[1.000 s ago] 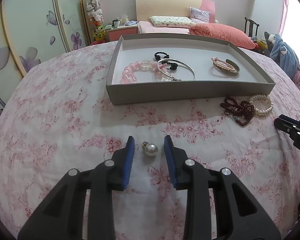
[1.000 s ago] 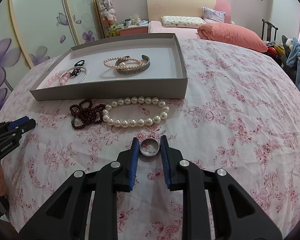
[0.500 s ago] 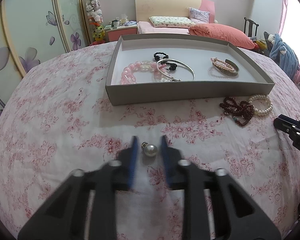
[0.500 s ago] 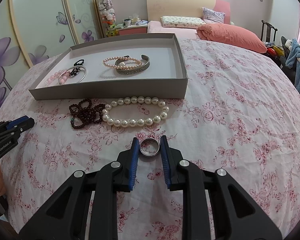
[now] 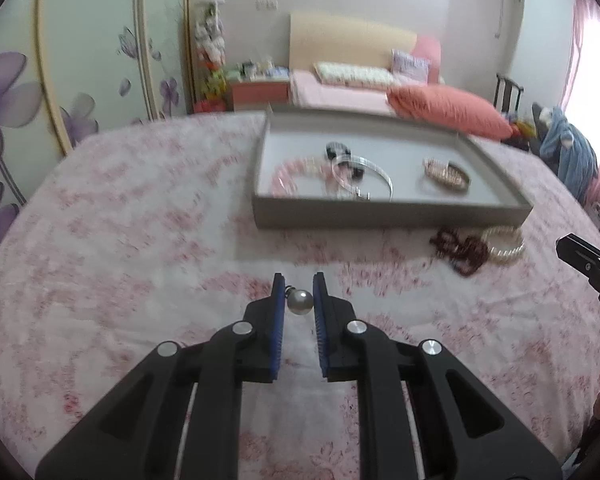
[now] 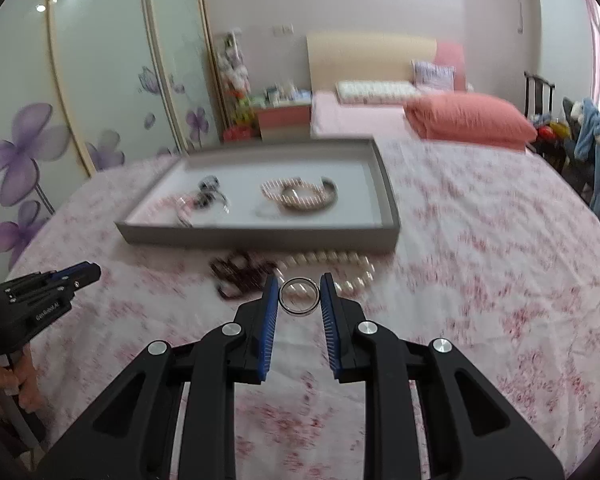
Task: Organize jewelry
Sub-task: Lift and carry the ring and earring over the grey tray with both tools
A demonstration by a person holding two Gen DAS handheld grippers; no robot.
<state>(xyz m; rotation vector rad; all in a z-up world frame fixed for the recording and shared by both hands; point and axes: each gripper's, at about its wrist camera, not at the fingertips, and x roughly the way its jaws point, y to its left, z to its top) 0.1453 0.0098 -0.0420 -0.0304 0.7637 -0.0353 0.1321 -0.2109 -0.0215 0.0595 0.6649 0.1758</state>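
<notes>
My left gripper (image 5: 299, 289) is shut on a pearl earring (image 5: 299, 302), held clear above the pink floral cloth. In the right wrist view my right gripper (image 6: 299, 289) is shut on a silver ring (image 6: 300, 296), also lifted off the cloth. Ahead of both lies a grey tray (image 5: 392, 213) (image 6: 260, 236) with a pink bead bracelet (image 5: 288, 174), a silver bangle (image 5: 364, 176), black pieces and a pearl bracelet with a cuff (image 6: 300, 196). In front of the tray lie a dark red bead strand (image 6: 240, 274) (image 5: 458, 250) and a white pearl bracelet (image 6: 340, 268) (image 5: 504, 242).
The floral cloth (image 5: 120, 220) covers a round table. The right gripper's tip (image 5: 588, 260) shows at the right edge of the left wrist view; the left gripper (image 6: 40, 300) and a hand show at the left of the right wrist view. A bed and wardrobe stand behind.
The left jaws closed on the pearl earring and lifted it off the cloth. The right gripper, holding the ring throughout, rose too; the tray sits lower in both views.
</notes>
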